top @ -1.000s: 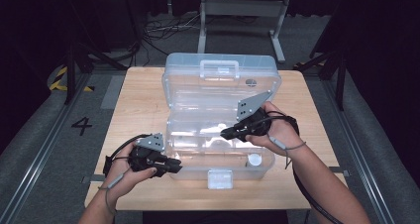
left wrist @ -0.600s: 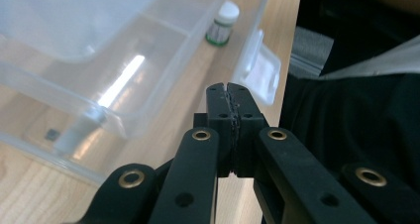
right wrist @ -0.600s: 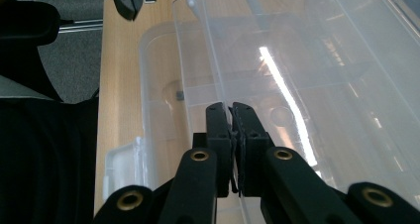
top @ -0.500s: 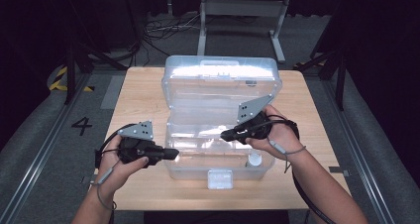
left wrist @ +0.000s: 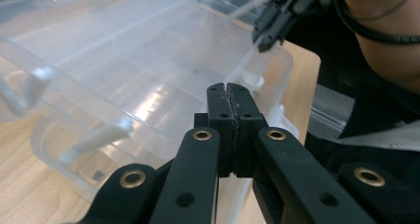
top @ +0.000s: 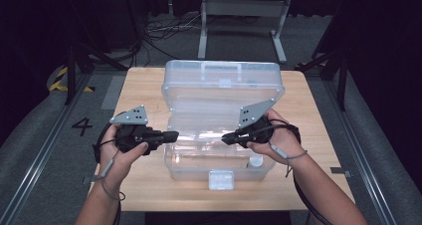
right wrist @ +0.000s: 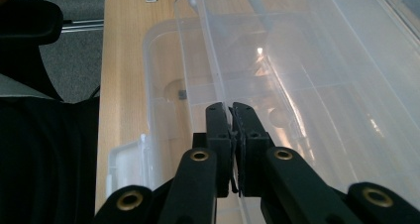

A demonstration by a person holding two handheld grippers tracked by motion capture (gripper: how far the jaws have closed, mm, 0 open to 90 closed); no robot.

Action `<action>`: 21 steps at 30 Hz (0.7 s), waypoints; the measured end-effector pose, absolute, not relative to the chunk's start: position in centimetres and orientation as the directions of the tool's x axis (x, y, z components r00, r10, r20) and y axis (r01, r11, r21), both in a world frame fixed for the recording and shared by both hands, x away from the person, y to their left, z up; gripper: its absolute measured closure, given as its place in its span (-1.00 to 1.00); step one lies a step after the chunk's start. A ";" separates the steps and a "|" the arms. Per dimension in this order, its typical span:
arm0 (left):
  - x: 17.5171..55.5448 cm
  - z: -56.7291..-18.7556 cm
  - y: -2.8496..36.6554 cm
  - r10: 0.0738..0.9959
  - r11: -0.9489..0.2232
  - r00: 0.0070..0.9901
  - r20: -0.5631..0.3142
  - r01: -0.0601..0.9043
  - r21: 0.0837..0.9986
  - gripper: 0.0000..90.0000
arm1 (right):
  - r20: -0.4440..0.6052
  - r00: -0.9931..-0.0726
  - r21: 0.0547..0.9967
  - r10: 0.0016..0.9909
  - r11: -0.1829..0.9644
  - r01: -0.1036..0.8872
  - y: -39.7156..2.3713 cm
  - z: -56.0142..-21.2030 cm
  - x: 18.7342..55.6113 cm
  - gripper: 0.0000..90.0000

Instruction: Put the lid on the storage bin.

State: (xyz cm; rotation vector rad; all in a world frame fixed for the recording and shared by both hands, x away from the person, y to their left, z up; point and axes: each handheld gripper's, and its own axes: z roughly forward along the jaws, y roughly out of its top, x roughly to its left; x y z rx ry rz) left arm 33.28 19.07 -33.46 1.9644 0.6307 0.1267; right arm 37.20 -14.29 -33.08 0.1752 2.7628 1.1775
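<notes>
A clear plastic box stands open on the wooden table, its lid leaning back. A clear inner tray sits tilted above the base. My right gripper reaches in from the right and is shut on the tray's thin rim, which passes between its jaws. My left gripper hovers at the box's left side, pointing right. In the left gripper view its jaws are pressed together with nothing between them, and the right gripper shows beyond on the tray.
A white latch tab sticks out from the box's front wall. A small white round piece lies in the base's right front corner. Bare table lies to the left and right of the box. Dark floor, cables and a metal stand lie beyond the far edge.
My left gripper has risen and pulled away from the box's front left corner to its left side. The right gripper and the tray have stayed where they were.
</notes>
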 end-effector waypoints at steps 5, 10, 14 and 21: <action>33.9 -33.3 19.1 0.518 -0.317 0.836 -0.180 0.383 0.868 0.99 | -0.086 -0.983 0.722 0.164 0.690 0.052 -14.2 -33.2 36.9 0.92; 34.6 -33.4 19.2 0.556 -0.274 0.807 -0.201 0.406 0.872 0.99 | -0.099 -0.981 0.716 0.169 0.696 0.047 -14.2 -33.3 36.5 0.91; 34.9 -33.3 19.3 0.578 -0.242 0.786 -0.218 0.420 0.875 1.00 | -0.116 -0.978 0.713 0.173 0.700 0.040 -14.2 -33.4 36.2 0.89; 34.9 -33.3 19.1 0.600 -0.247 0.772 -0.209 0.428 0.869 1.00 | -0.121 -0.974 0.729 0.193 0.683 0.045 -14.6 -33.3 35.7 0.88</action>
